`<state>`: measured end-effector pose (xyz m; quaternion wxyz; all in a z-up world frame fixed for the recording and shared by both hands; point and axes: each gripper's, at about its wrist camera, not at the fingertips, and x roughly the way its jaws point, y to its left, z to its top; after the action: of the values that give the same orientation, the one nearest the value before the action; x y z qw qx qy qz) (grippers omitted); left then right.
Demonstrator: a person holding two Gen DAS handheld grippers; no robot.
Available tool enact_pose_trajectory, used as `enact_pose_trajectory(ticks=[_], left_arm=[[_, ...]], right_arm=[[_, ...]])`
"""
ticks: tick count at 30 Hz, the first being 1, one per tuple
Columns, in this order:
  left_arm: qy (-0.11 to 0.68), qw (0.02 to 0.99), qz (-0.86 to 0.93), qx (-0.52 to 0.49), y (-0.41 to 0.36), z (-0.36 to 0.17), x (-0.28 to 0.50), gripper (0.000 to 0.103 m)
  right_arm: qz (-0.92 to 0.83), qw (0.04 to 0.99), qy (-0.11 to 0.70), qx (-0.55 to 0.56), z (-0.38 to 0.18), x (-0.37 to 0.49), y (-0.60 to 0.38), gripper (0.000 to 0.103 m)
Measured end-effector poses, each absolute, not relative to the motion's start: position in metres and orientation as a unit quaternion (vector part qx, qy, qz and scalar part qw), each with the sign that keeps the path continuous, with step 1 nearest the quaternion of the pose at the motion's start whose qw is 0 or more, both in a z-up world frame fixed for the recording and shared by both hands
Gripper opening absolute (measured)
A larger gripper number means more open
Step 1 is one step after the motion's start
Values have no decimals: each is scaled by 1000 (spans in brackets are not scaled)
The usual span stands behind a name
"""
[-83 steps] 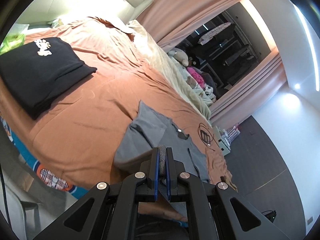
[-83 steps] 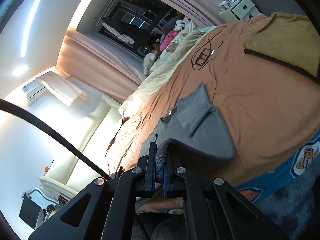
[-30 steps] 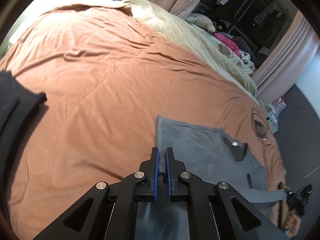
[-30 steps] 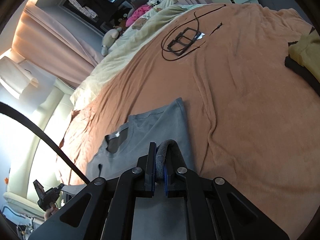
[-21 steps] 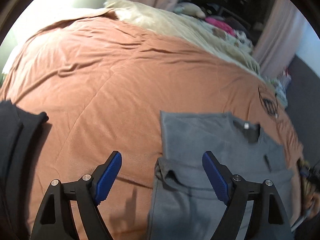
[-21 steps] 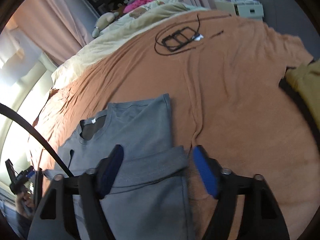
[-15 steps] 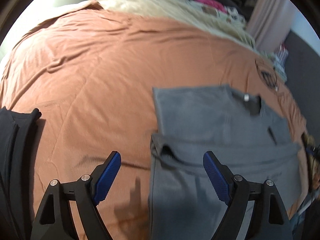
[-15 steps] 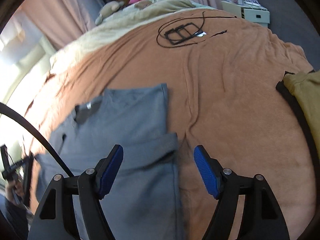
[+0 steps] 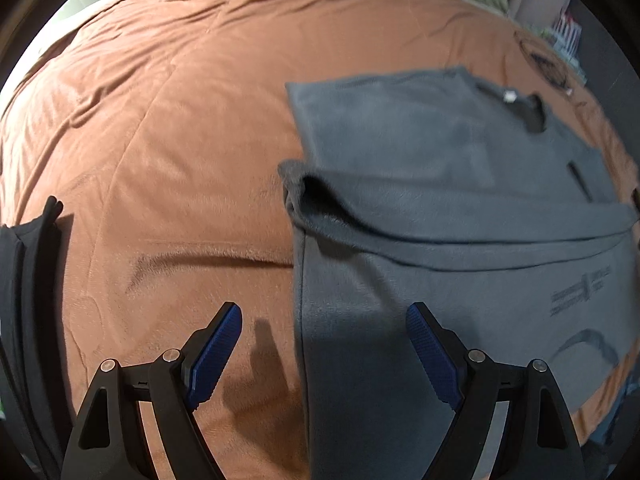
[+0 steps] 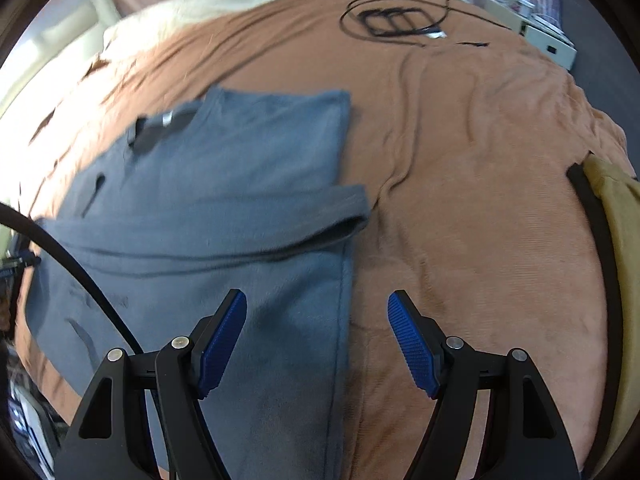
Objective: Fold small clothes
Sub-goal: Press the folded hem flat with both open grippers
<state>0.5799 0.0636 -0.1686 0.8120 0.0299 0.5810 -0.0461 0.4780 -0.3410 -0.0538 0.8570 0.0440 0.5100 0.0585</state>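
A grey T-shirt (image 9: pixel 440 168) lies flat on the orange bedspread (image 9: pixel 180 140), its lower part folded up across the chest in a band; the collar points away. It also shows in the right wrist view (image 10: pixel 224 184). My left gripper (image 9: pixel 324 344) is open and empty, hovering over the shirt's left edge, below the fold's rumpled left corner. My right gripper (image 10: pixel 316 332) is open and empty, hovering over the shirt's right edge, below the fold's right corner.
A folded black garment (image 9: pixel 24 280) lies at the left edge of the bed. A yellow garment with black trim (image 10: pixel 612 240) lies at the right. A coiled black cable (image 10: pixel 392 16) sits on the far bedspread (image 10: pixel 480 160). A cream blanket lies beyond.
Both grippers were shut on the shirt's hem, carried it up over the chest, then opened and let it go. They have since pulled back toward the near edge.
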Motion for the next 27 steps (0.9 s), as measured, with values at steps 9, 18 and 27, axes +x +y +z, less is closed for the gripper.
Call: enact_pose_trajectory(ticks=[9,18,27], left_arm=[[594,803,-19,41,62,-190,623,87],[568,822,-14,33,66,-191,669,86],[550,831,-51,-69,82,-188,690,42]], right_arm=[[37,844,536,1,-76,530,-322,72],[11,858,514,14,-72,578,-329,68],[5,872,483,79,-77,594,-349,37]])
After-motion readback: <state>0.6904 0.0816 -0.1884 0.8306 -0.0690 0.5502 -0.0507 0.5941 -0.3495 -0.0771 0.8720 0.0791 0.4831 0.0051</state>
